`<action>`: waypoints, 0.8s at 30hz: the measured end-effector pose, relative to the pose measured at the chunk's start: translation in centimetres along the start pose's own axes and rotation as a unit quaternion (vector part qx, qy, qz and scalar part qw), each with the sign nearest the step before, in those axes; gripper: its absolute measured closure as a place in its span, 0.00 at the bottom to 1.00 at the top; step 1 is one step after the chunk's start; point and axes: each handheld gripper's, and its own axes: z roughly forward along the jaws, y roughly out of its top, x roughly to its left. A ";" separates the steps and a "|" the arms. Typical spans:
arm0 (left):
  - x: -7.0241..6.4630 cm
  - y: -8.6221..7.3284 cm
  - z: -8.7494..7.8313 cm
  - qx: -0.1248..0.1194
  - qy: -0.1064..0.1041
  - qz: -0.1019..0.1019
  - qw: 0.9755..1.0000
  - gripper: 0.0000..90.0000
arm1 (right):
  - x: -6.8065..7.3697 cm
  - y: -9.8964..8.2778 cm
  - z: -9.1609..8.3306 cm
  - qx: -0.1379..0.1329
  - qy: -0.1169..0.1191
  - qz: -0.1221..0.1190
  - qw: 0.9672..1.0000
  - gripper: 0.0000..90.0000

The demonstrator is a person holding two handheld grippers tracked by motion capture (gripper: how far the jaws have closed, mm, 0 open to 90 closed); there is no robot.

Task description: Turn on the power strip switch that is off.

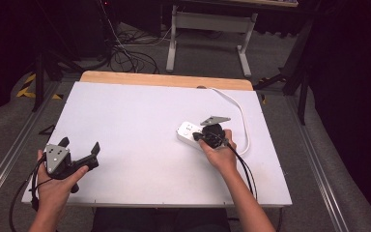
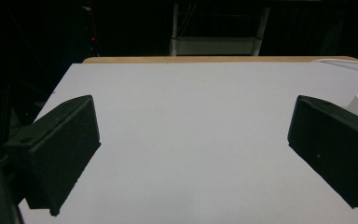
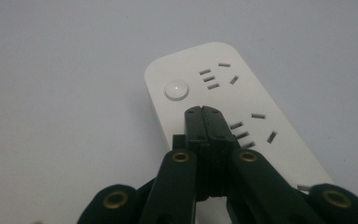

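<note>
A white power strip (image 1: 189,131) lies on the white table right of centre, its white cable (image 1: 241,116) looping back toward the far edge. My right gripper (image 1: 196,137) hovers over the strip with its jaws pressed together and nothing between them. In the right gripper view the strip (image 3: 214,88) shows a round button (image 3: 176,89) and socket slots, and the shut tips (image 3: 203,112) sit just short of that button. My left gripper (image 1: 79,146) rests near the front left of the table, jaws wide apart; the left gripper view shows its fingers (image 2: 60,149) spread over bare tabletop.
The table top (image 1: 125,121) is a white board with a wooden strip along its far edge (image 1: 164,79). Beyond it stand a metal desk frame (image 1: 207,29) and loose cables on the floor (image 1: 125,53). Dark curtains flank both sides.
</note>
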 end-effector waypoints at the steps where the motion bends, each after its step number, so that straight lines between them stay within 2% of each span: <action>1: 0.0 0.0 0.0 0.002 -0.001 0.000 1.000 0.03 | 0.0 0.0 0.0 0.001 -0.001 0.000 1.000 1.00; 24: 0.0 0.0 0.1 0.001 -0.002 -0.001 1.000 0.03 | 0.2 -0.1 0.0 -0.002 -0.005 0.003 1.000 1.00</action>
